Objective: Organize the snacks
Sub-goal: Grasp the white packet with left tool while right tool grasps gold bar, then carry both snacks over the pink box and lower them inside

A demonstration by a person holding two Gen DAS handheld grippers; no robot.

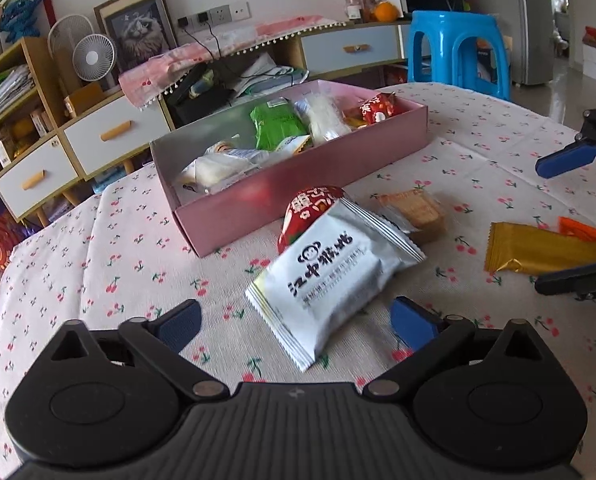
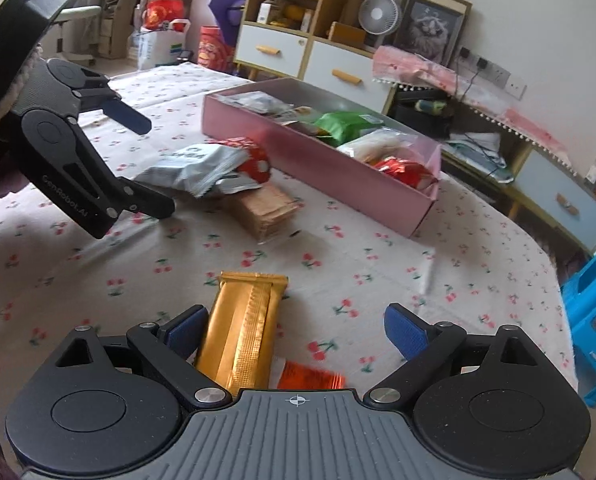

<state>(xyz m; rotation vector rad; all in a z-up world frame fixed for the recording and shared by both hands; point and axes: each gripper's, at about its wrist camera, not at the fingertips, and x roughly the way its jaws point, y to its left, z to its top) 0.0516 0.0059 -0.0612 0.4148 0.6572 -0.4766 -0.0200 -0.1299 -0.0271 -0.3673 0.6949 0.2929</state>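
Left wrist view: left claw (image 1: 294,322) spread around white snack packet (image 1: 329,280), right claw (image 2: 296,332) spread over gold bar (image 2: 244,336)

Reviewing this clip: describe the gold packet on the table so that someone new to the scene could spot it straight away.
Start at the long pink box on the cherry-print tablecloth. On the near side of it, loose snacks lie on the cloth; the gold packet is the one between the open fingers of the right gripper. It is a long, shiny gold bar, unlike the white pouch and the brown biscuit pack nearer the box.

White snack packet (image 1: 333,276) lies flat, overlapping red packet (image 1: 305,208), beside pink box (image 1: 298,196).
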